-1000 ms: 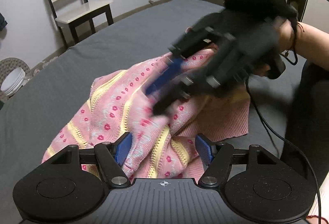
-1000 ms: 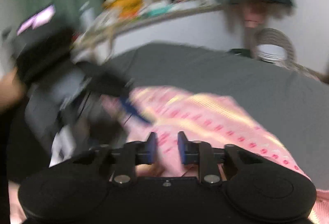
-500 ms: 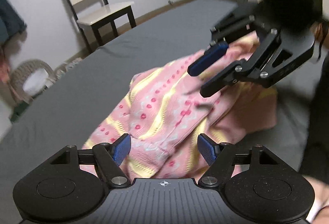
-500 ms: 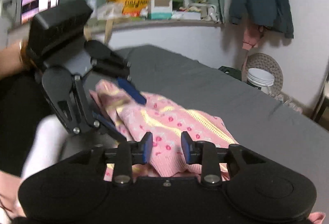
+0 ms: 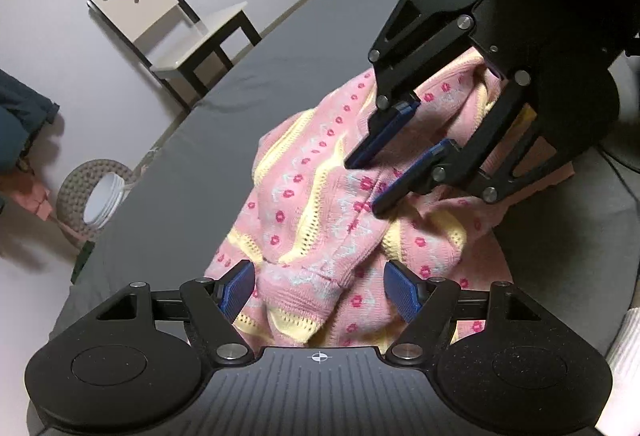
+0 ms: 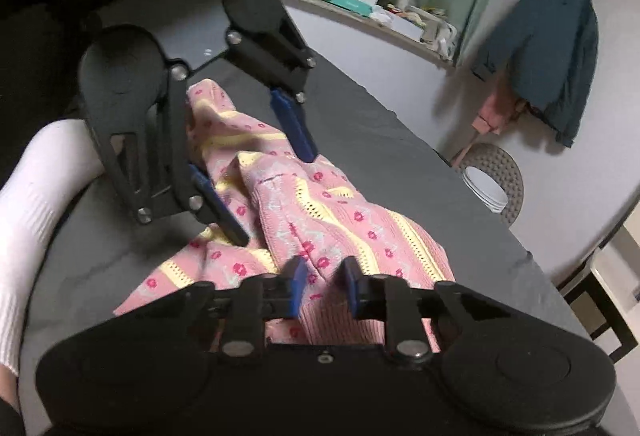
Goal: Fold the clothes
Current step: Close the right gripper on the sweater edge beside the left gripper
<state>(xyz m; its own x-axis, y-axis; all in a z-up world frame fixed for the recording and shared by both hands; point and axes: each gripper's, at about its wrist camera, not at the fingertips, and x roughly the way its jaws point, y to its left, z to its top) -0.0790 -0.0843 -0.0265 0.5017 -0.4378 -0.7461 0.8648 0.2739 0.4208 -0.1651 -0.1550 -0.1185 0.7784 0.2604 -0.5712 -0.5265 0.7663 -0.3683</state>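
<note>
Two hand-held grippers open, right one (image 5: 378, 180) hiding pink sweater (image 5: 320, 196) top, left one (image 6: 276, 192) covering its edge

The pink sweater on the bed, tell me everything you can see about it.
The pink sweater is a knit with yellow openwork stripes, red flower dots and pale blue motifs. It lies crumpled and bunched on the grey bed, not yet folded. Both open grippers, left and right, have folds of it between their fingers.

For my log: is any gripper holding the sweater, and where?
Nothing is held: left gripper and right gripper stand open over the sweater.
</note>
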